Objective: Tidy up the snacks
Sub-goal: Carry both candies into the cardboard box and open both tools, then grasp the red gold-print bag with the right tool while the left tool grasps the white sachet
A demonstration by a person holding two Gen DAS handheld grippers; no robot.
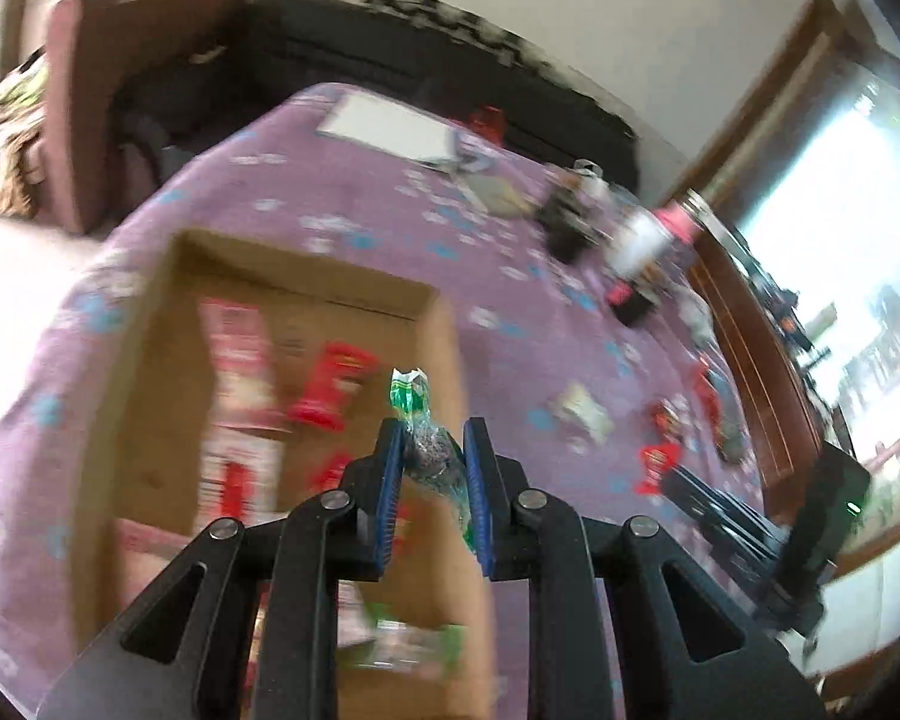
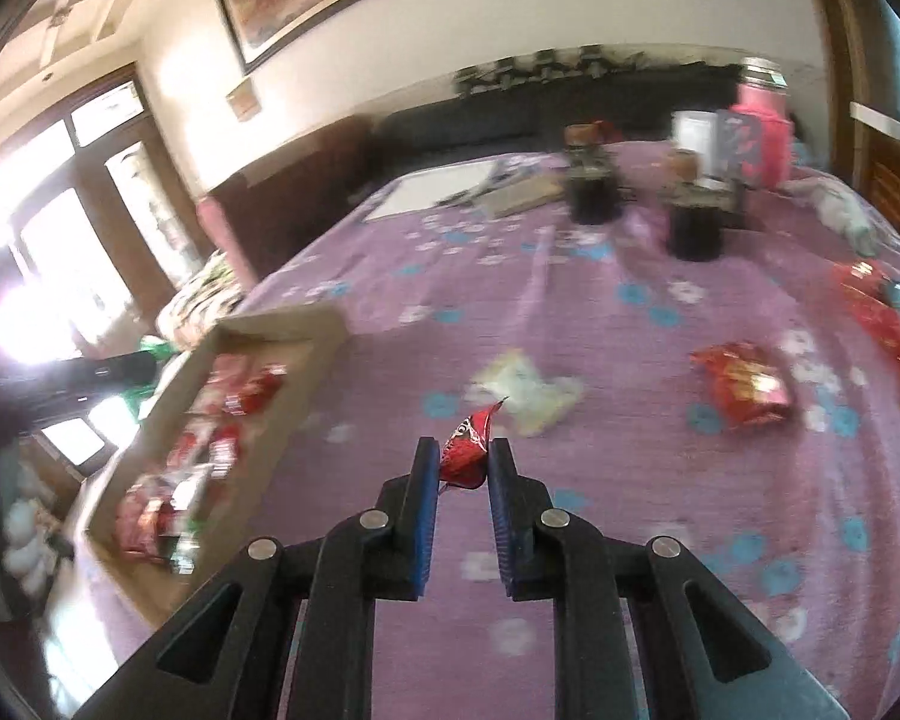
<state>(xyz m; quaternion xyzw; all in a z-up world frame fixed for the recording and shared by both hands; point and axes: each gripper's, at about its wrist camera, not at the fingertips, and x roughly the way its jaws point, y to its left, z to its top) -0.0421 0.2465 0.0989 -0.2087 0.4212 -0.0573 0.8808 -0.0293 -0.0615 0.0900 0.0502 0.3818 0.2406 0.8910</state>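
Observation:
My left gripper (image 1: 433, 432) is shut on a green and clear snack packet (image 1: 426, 420) and holds it over the right wall of an open cardboard box (image 1: 150, 396). The box holds several red snack packets (image 1: 330, 390). My right gripper (image 2: 457, 450) is shut on a small red snack packet (image 2: 465, 450) above the purple bedspread (image 2: 570, 312). The box also shows in the right wrist view (image 2: 282, 324) at the left, with red packets (image 2: 240, 390) inside. Loose on the spread lie a red packet (image 2: 744, 387) and a pale packet (image 2: 522, 390).
Two dark jars (image 2: 594, 192) (image 2: 693, 222), a pink bag (image 2: 762, 132), and a white pad (image 2: 438, 189) sit at the far end of the bed. More red packets (image 2: 876, 312) lie at the right edge. A wooden frame (image 1: 744, 324) borders the bed.

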